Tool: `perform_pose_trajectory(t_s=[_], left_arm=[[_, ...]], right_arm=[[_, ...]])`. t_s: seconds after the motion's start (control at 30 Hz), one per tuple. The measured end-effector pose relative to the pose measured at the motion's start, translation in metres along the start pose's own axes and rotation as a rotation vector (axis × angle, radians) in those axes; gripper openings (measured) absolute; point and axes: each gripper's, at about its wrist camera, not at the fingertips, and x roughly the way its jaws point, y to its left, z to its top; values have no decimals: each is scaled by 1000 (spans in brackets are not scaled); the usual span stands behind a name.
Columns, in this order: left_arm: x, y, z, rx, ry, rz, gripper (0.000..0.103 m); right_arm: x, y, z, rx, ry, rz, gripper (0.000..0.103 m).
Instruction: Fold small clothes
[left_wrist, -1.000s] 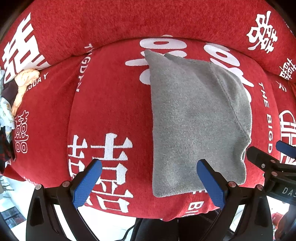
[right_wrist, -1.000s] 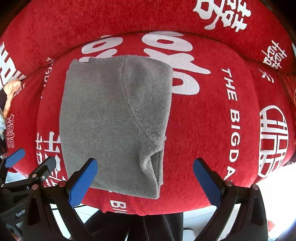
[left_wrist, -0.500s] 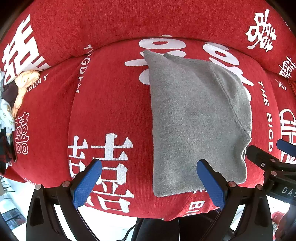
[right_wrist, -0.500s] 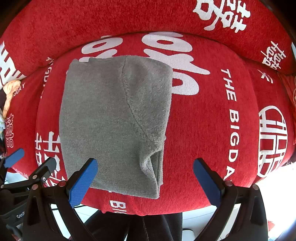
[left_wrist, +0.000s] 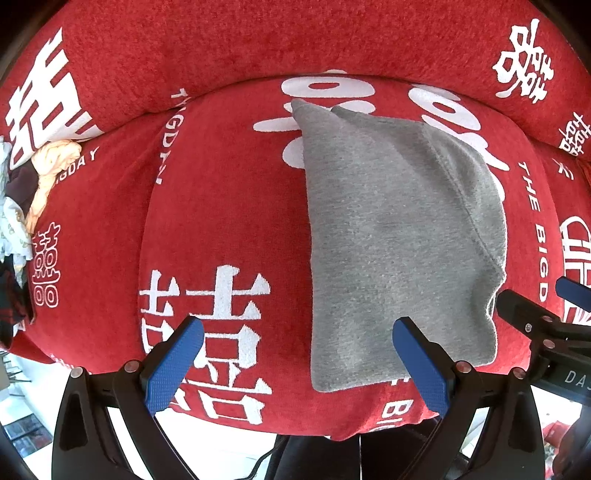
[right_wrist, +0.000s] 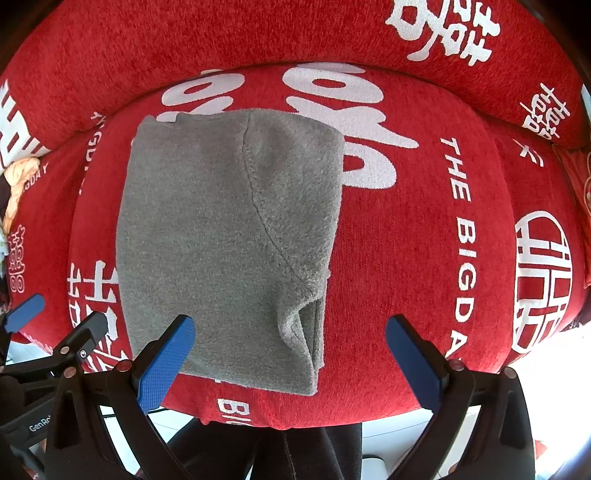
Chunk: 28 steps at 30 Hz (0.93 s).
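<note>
A grey fleece garment lies folded flat on the red sofa seat; it also shows in the right wrist view, with a curved seam and a layered edge at its near right corner. My left gripper is open and empty, hovering at the seat's front edge, its right finger over the garment's near edge. My right gripper is open and empty, just in front of the garment's near right corner. Each gripper's tip shows at the edge of the other's view.
The red sofa cover has white lettering, with a backrest cushion behind the seat. A pile of other small clothes lies at the far left of the sofa. Pale floor shows below the seat's front edge.
Almost nothing: both grippers stay open and hover in place, with only a slight drift of the views. The garment has not moved.
</note>
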Motion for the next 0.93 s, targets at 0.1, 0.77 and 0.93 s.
perform_pose_trajectory(t_s=[0.1, 0.77, 0.93], left_arm=[[1, 0, 0, 1, 0, 4, 102], [2, -1, 1, 19, -13, 31, 102], [1, -2, 1, 40, -23, 38, 102]], right_arm=[[1, 0, 0, -6, 0, -2, 103], [1, 0, 0, -13, 2, -6, 103], [1, 0, 0, -14, 2, -7, 103]])
